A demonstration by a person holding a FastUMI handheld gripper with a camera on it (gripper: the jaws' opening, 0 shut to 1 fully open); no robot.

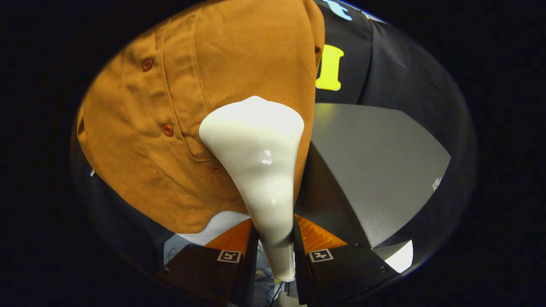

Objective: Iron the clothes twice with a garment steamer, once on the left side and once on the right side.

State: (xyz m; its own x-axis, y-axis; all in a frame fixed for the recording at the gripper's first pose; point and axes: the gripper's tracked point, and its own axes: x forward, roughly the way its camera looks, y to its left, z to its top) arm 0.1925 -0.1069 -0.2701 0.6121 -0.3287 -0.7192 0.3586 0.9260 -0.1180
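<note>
Hanging garment: an orange-brown button-up shirt (213, 106) hangs ahead of the gripper, beyond the fingers and mostly to their left, its cloth lightly creased near the lower hem.
Booth wall: black cloth (384, 72) stands behind the shirt and to its right.
Grey surface: a flat grey panel (375, 166) spreads out to the right of the shirt, beyond the right finger, with a dark angled edge running down toward the gripper.
Steamer: a glossy cream-white garment steamer (256, 149) rises from between the fingers; its slim handle widens into a broad head, and that head lies against the shirt front just right of the button row. Whether it presses the cloth or only overlaps it cannot be told.
Gripper: the gripper (273, 238) is closed on the steamer's handle, one finger on each side, both ridged pads (313, 234) against it.
White patch: a pale surface (213, 228) shows below the shirt hem, just beyond the left finger.
Placket: a stitched seam runs down the shirt beside the buttons and curves under at its lower end, near the steamer head.
Buttons: three matching buttons (167, 130) run down the shirt front, the lowest sitting just left of the steamer's neck.
Markers: a small square black-and-white tag (320, 255) sits on each finger.
</note>
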